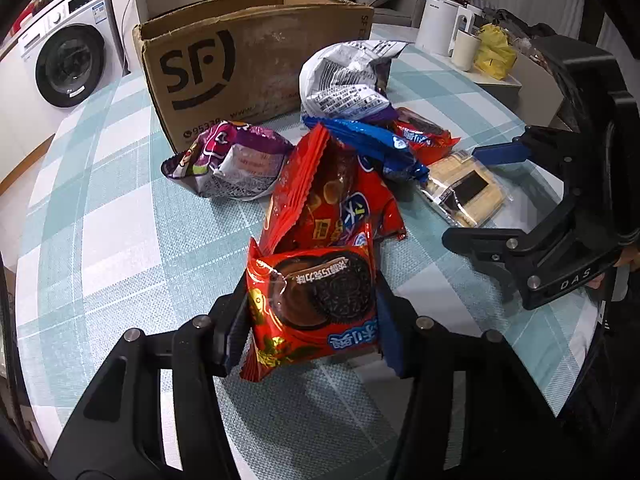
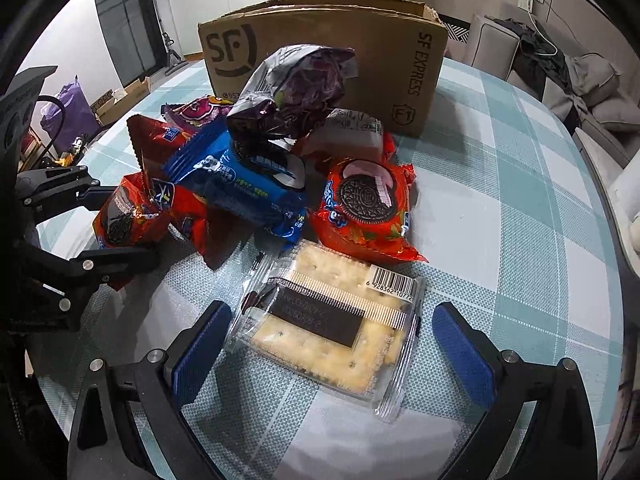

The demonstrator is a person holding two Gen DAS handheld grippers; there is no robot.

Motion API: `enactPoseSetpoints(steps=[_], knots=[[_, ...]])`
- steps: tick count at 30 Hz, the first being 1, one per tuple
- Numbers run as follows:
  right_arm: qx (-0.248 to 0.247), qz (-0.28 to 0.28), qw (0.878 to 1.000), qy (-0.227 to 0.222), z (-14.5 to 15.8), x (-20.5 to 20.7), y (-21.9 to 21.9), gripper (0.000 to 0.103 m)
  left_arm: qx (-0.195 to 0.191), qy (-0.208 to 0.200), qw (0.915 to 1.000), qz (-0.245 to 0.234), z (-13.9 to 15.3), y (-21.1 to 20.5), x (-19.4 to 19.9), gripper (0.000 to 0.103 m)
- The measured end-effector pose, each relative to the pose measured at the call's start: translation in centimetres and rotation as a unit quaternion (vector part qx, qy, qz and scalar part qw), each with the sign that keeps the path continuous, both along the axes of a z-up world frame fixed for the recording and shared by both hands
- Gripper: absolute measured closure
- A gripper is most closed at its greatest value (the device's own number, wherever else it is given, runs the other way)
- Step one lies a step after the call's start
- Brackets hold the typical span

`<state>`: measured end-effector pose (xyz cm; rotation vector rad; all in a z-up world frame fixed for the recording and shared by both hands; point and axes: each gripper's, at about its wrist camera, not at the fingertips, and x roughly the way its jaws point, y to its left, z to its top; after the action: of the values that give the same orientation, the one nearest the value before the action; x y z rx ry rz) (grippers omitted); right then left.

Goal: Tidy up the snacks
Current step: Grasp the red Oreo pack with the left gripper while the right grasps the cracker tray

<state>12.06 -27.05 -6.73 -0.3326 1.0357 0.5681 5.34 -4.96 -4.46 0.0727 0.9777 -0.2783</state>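
Observation:
My left gripper [image 1: 311, 326] is shut on a small red chocolate cookie packet [image 1: 316, 300], with a pad pressing each side, at the near end of the snack pile; it also shows at the left in the right wrist view [image 2: 116, 224]. My right gripper [image 2: 332, 312] stands open around a clear pack of crackers [image 2: 328, 320] lying flat on the table, its blue pads [image 2: 204, 344] apart from the wrapper. Behind lie a larger red bag [image 1: 328, 192], a blue cookie pack [image 2: 240, 188], another red cookie packet [image 2: 364, 208], a small purple bag [image 1: 228, 164] and a crumpled silver-purple bag [image 2: 296, 88].
An open cardboard box [image 1: 248, 60] stands behind the pile on the blue plaid tablecloth [image 1: 100, 200]. A white kettle [image 1: 438, 26], a cup [image 1: 466, 50] and a yellow bag [image 1: 494, 52] sit at the far right. A washing machine [image 1: 68, 60] stands beyond the table edge.

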Motion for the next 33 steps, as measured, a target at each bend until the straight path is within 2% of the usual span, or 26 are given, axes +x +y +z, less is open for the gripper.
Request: enactPoseSetpoints(steps=[11,19,22,33], knots=[[0.002,0.002,1.000,-0.005,0.2,-0.4,0.3,0.003,-0.031,-0.019,0.9993,0.007,1.7,0.8,-0.2,0.052],[0.013,0.009,1.000,-0.014,0.8,-0.6,0.2,0.026,-0.040,-0.027,0.9987,0.017,2.4,1.2,-0.4,0.052],[0.014,0.016,1.000,-0.016,0.9,-0.8,0.2,0.031,-0.042,-0.030,0.9985,0.019,2.5,1.3,-0.4,0.052],[0.027,0.025,0.999,-0.009,1.3,-0.8,-0.4,0.033,-0.049,-0.036,0.9978,0.026,2.8,1.9,-0.6,0.052]])
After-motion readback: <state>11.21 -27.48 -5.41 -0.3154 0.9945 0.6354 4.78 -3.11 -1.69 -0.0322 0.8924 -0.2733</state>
